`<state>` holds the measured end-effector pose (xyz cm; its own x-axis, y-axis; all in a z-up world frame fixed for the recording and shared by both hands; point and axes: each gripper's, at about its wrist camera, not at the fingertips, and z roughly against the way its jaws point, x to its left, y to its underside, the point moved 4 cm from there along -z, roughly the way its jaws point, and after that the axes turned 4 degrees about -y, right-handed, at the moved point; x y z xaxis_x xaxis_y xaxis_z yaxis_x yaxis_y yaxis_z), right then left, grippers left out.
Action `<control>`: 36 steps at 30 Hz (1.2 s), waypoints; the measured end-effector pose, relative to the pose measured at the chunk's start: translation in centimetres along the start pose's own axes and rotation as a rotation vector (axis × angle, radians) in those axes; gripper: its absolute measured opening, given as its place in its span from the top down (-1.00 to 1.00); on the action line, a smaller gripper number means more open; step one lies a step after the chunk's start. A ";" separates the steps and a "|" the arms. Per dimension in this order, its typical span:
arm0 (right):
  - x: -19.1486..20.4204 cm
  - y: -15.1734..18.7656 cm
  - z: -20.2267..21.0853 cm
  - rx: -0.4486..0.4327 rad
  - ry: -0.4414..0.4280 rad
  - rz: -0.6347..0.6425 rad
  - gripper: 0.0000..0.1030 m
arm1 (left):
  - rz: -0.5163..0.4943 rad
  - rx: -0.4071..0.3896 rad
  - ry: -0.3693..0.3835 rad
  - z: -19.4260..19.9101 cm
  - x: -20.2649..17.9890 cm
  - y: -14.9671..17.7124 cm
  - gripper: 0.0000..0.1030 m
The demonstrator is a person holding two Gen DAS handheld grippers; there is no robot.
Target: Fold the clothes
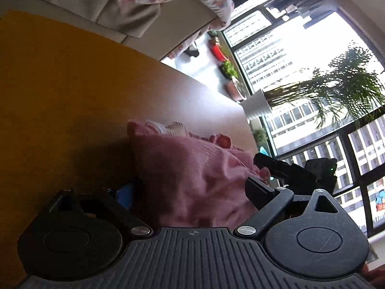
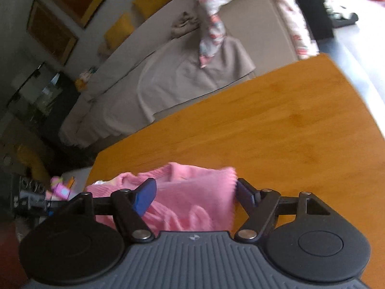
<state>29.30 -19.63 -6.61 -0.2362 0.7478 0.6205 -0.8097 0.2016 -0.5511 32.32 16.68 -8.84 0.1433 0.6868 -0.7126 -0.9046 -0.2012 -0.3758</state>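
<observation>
Glaring daylight from the window [image 1: 300, 55] backlights the dim left view; both views blurred, fisheye-bent.

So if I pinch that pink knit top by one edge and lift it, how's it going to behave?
The pink knit top lies bunched in soft folds on the wooden table, so it will probably drape and sag rather than hold shape. It looks thin and likely light. The ribbed knit should grip fairly well, though one pinched edge may stretch.

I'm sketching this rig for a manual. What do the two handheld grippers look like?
Both match: a grey ribbed body with a small round emblem, two black round housings, and black link arms on silver pivot bolts. The left gripper and right gripper have black fingers with blue pads. In the left view, the right gripper shows a small green light. No cables or sleeves show.
</observation>
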 end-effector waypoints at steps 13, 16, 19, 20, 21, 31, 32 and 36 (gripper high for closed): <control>5.1 -0.5 -4.0 0.132 0.025 0.254 0.65 | -0.037 -0.008 -0.002 -3.9 -0.7 -2.2 0.37; 6.6 -0.3 -0.9 0.075 0.005 0.284 0.67 | -0.087 -0.038 0.035 -2.0 -2.6 -2.0 0.48; 8.8 0.3 2.9 0.025 -0.008 0.333 0.67 | -0.179 -0.081 0.076 1.0 -6.0 -0.9 0.48; 9.6 0.7 4.2 0.011 -0.011 0.349 0.67 | -0.202 -0.091 0.087 1.9 -7.1 -0.4 0.48; 10.3 1.1 5.2 0.001 -0.012 0.365 0.67 | -0.221 -0.096 0.092 2.7 -8.0 0.3 0.48; 16.8 12.2 14.9 -0.004 -0.010 0.528 0.67 | -0.397 -0.099 0.063 10.3 -13.4 12.0 0.47; 17.1 13.6 15.4 0.005 -0.011 0.536 0.67 | -0.401 -0.093 0.062 10.8 -13.5 13.4 0.47; 16.8 19.6 15.5 0.078 0.022 0.550 0.66 | -0.382 -0.044 0.055 11.8 -12.5 19.1 0.29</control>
<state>1.13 -12.95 1.68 -0.6251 0.7425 0.2407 -0.6077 -0.2695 -0.7470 8.50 12.54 -0.11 0.4890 0.6798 -0.5466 -0.7641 0.0315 -0.6444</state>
